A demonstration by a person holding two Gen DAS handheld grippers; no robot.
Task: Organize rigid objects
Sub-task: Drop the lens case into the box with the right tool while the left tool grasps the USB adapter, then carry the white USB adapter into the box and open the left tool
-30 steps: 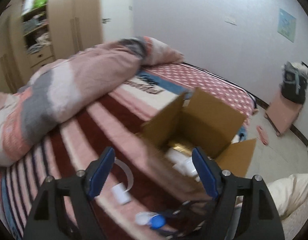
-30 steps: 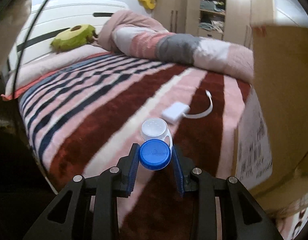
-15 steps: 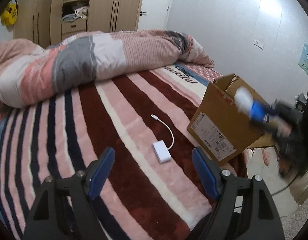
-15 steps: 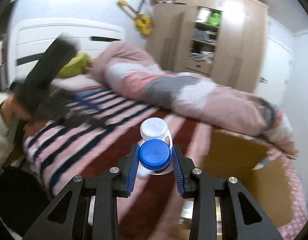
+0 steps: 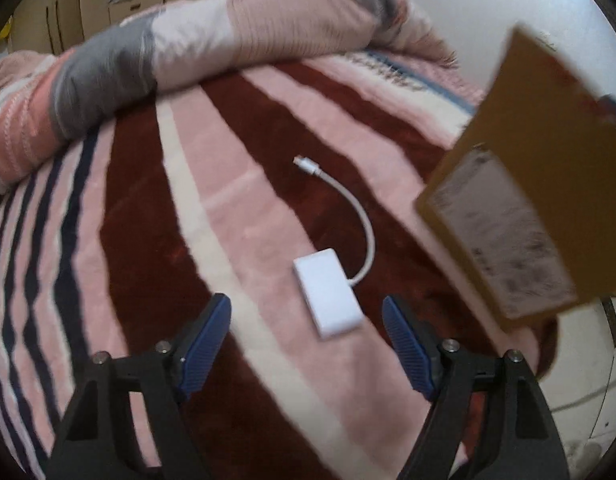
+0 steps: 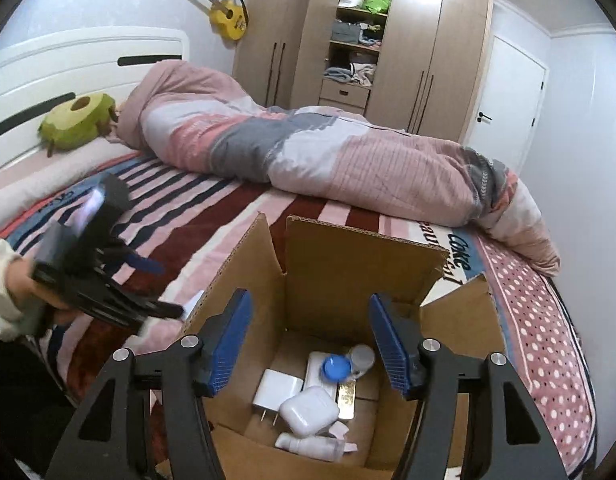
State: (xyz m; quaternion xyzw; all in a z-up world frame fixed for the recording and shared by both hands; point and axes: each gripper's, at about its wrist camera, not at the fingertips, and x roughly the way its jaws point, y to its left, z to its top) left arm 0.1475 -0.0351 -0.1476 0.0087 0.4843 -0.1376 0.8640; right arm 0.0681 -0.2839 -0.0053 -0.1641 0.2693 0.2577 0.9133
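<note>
A white adapter with a short cable point(image 5: 328, 294) lies on the striped blanket point(image 5: 148, 240), just ahead of and between the fingers of my open, empty left gripper point(image 5: 306, 336). The cardboard box point(image 5: 540, 184) stands to its right. My right gripper point(image 6: 308, 340) is open and empty above the open box point(image 6: 348, 264). Inside lie a small bottle with a blue cap point(image 6: 342, 364), a white charger point(image 6: 277, 394), a white earbud case point(image 6: 308, 410) and a white bottle point(image 6: 308, 446). The left gripper point(image 6: 108, 276) shows blurred at the left of the right wrist view.
A rolled pink and grey quilt point(image 6: 308, 152) lies across the far side of the bed. A green plush point(image 6: 76, 120) sits by the white headboard. A wardrobe point(image 6: 368, 40) and a yellow guitar point(image 6: 228, 16) stand behind. The bed edge and floor point(image 5: 588, 380) are right of the box.
My right gripper moved over the box, opened and let go of the blue-capped bottle, which now lies inside. My left gripper swung from the box toward the white adapter and came close to it.
</note>
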